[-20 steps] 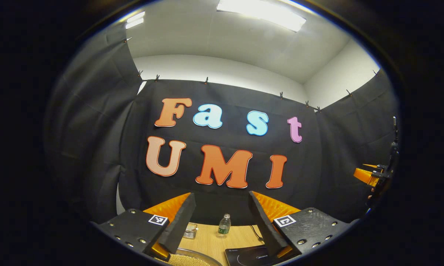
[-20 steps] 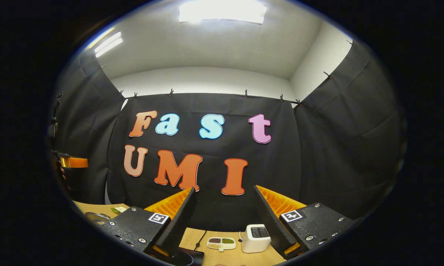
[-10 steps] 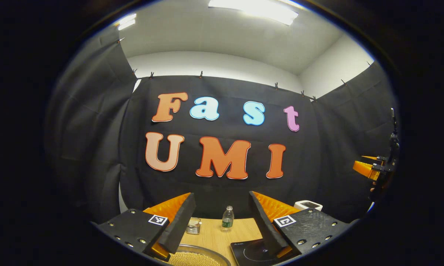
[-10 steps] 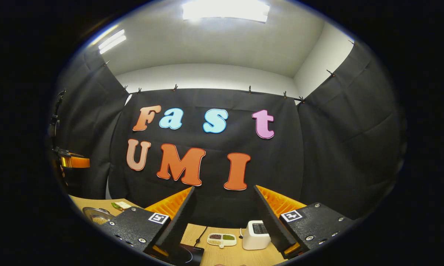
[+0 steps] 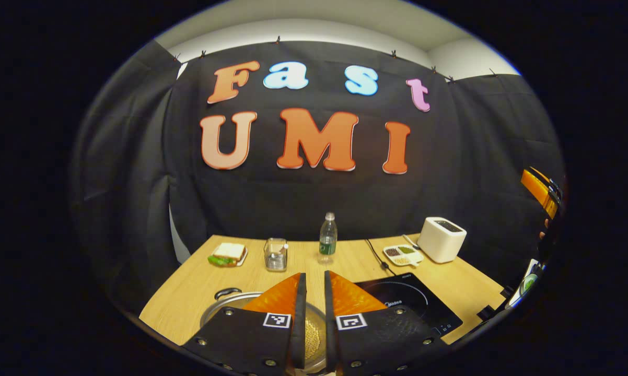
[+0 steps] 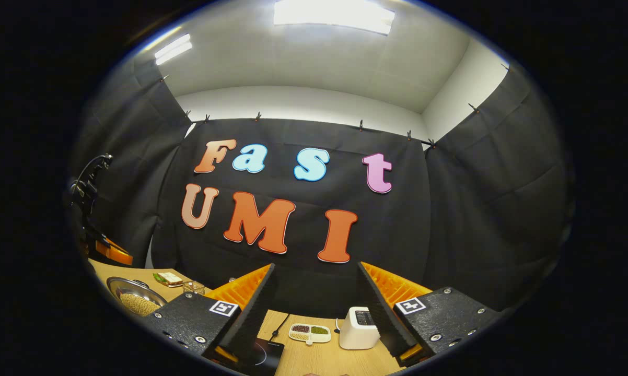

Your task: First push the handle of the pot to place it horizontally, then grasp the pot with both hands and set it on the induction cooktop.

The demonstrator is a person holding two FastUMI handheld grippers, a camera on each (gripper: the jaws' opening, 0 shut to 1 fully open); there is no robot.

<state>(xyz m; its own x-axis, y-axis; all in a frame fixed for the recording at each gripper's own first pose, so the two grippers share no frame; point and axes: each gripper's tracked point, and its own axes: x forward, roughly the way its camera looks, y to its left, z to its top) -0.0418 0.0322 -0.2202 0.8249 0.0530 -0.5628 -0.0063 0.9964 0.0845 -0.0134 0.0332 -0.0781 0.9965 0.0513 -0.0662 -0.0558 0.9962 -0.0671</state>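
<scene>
**Closing in on the pot handle**

Left gripper [image 5: 314, 313] poised over pot [image 5: 217, 310], jaws nearly pressed together, pinching nothing. Right gripper [image 6: 316, 308] raised, jaws spread. Pot on table [image 5: 188, 292], beside cooktop [image 5: 423, 303]. Handle [image 5: 227, 293] at far rim. Next, probably: push handle level.

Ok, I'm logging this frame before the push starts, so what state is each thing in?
Left gripper: nearly shut, empty, above the pot.
Right gripper: open, empty, raised.
Pot: on the table, full of grains, beside the cooktop.
Cooktop: bare, cord attached.
Bottle: upright, capped.
Toaster: upright, slot empty.
Sandwich: on its plate.
</scene>
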